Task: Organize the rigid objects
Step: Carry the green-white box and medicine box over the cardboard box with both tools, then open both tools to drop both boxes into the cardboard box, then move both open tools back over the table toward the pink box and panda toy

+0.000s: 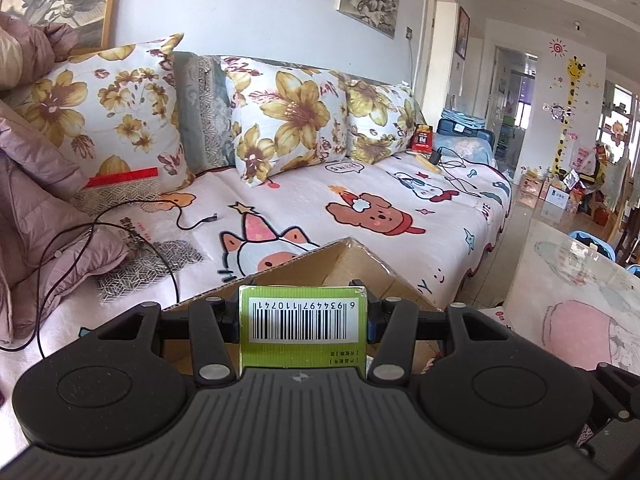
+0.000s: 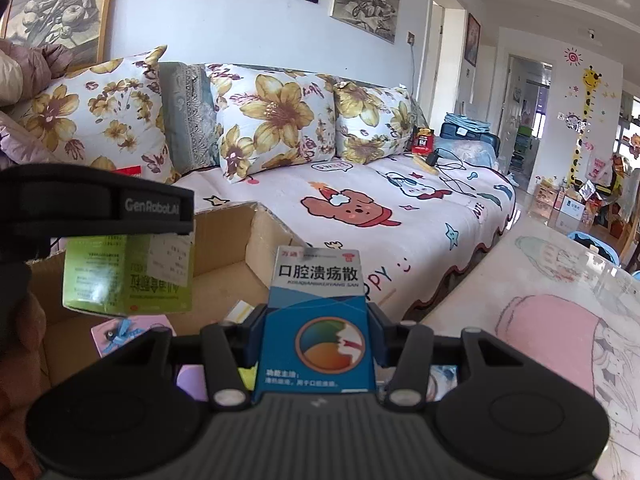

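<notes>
Left wrist view: left gripper (image 1: 303, 312) is clamped on a green medicine box (image 1: 303, 322), barcode face toward the lens, print inverted. Fingers (image 1: 230, 314) press both side walls, so the carton sits square and high, clear of the rim beneath. Open cardboard box (image 1: 360, 264) lies directly ahead at 12 o'clock, flaps raised, in front of a sofa (image 1: 400, 200) with a cartoon blanket. Judgement: the carton is held over the opening for a drop-in. Glass table (image 1: 580, 280) sits at 3 o'clock.

Right wrist view: right gripper (image 2: 318, 316) is closed on a blue-and-white medicine box (image 2: 318, 320), front face up toward the lens, its top end projecting past the fingertips. The green medicine box (image 2: 128, 276) hangs at 9 o'clock under the left gripper (image 2: 96, 208), above the cardboard box (image 2: 224, 248). A pink item with a blue clip (image 2: 120, 332) already lies inside the box floor, along with other flat packs, unclear. Judgement: both cartons are carried together so they go into the same box; the blue one waits lower and nearer, apart from the green.
</notes>
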`<state>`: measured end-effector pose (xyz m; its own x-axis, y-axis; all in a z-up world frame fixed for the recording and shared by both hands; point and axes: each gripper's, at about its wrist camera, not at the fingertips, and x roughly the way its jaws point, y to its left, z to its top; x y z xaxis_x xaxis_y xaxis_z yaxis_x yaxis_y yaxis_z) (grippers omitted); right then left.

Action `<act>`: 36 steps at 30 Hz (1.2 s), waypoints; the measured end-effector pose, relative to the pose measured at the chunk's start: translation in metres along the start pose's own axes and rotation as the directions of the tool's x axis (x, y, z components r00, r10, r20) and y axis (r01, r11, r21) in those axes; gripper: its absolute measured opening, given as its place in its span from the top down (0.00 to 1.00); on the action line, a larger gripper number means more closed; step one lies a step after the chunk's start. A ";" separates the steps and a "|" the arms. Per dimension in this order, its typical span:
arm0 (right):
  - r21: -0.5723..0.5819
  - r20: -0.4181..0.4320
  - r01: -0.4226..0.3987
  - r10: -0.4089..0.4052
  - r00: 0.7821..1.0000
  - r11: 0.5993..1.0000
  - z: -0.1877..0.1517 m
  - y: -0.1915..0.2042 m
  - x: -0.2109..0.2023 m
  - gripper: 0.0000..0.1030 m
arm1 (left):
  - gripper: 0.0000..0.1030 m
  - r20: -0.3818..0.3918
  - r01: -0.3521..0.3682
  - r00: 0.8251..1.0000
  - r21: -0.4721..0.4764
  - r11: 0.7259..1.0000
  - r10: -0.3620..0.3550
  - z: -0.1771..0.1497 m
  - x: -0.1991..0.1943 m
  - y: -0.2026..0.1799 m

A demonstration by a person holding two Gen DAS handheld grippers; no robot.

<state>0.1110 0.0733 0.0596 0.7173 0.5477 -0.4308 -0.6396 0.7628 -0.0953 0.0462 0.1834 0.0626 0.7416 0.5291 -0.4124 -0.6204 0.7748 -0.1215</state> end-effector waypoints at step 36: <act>-0.026 0.066 0.176 -0.174 0.983 0.984 -0.024 0.010 -0.048 0.12 | 0.00 0.017 -0.004 1.000 0.090 0.996 0.002 0.001 0.005 -0.004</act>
<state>0.0637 0.0464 0.0573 0.8344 0.4281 -0.3473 -0.5103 0.8380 -0.1931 0.0523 0.1835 0.0623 0.7445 0.5369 -0.3968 -0.5977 0.8008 -0.0377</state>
